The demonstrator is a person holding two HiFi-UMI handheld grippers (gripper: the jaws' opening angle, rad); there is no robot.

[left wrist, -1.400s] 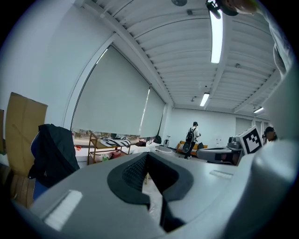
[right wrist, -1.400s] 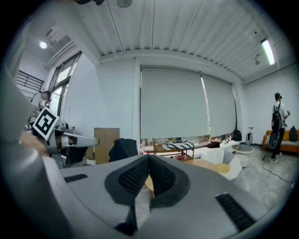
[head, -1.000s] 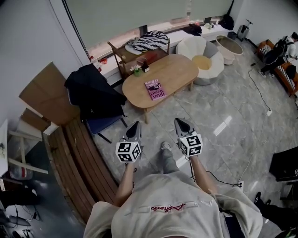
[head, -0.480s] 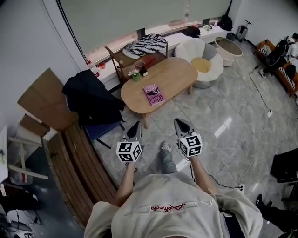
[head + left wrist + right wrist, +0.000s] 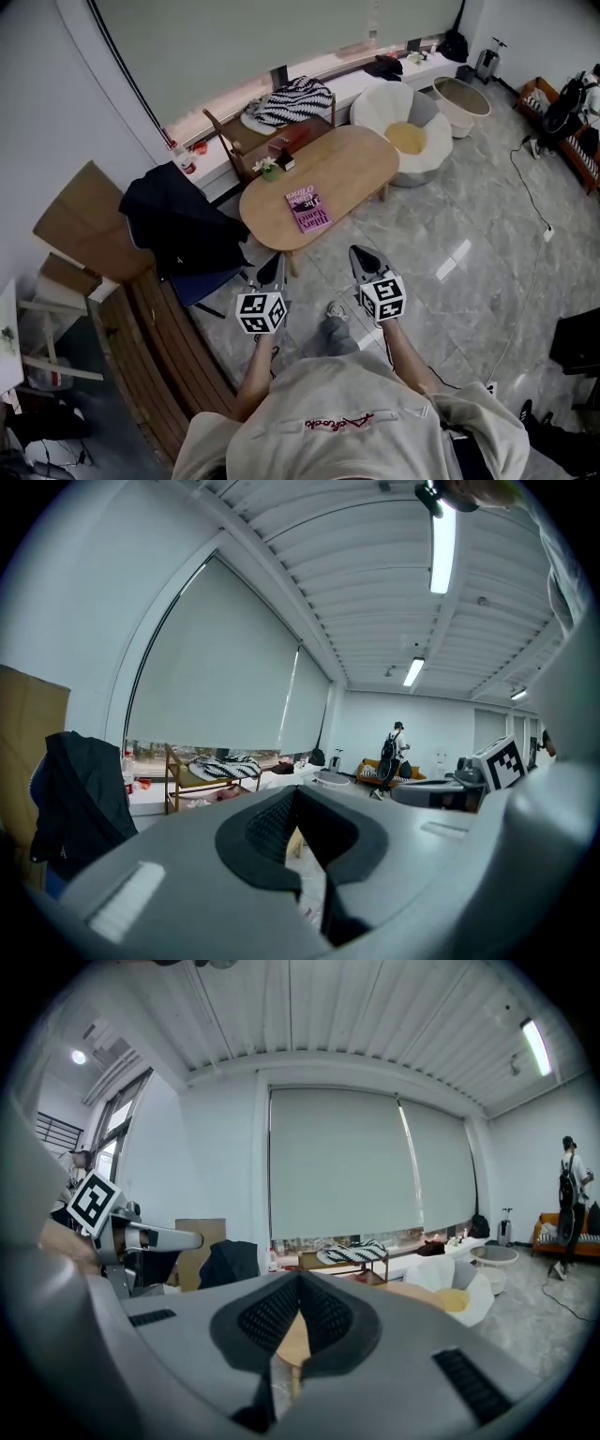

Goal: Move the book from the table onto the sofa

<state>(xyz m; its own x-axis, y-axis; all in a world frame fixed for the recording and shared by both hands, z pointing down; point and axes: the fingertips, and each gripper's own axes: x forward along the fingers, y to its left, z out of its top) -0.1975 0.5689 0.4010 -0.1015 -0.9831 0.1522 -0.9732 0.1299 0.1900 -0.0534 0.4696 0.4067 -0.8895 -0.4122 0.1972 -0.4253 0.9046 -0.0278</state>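
Grey stone-look floor tiles (image 5: 450,234) spread below us in the head view, and ahead of us on them stands the oval wooden table (image 5: 361,150). We see the book (image 5: 308,208), pink-covered, lying flat on the table's near left part, close to the edge that faces us. A small potted plant (image 5: 266,166) sits at the table's far left rim, apart from the book. Beyond the table's right end is a white petal-shaped seat (image 5: 377,105) with a yellow cushion (image 5: 408,139). Behind the table a wooden rack (image 5: 251,142) carries a striped cloth (image 5: 286,98), and left of the table a dark jacket (image 5: 178,220) drapes over a blue-seated chair (image 5: 202,281). We hold the left gripper (image 5: 273,267) and the right gripper (image 5: 362,259) side by side short of the table, both pointing toward it, neither touching it or the book.

Through the left gripper view we find its jaws pressed together with nothing between them. Past them a sliver of the table shows, the jacket hangs to the table's left, and a person with a backpack (image 5: 394,752) stands far beyond the table.

Through the right gripper view its jaws likewise meet, empty. The table's pale top shows just over their notch, the petal seat lies right of the table, and the left gripper shows off to the table's left.
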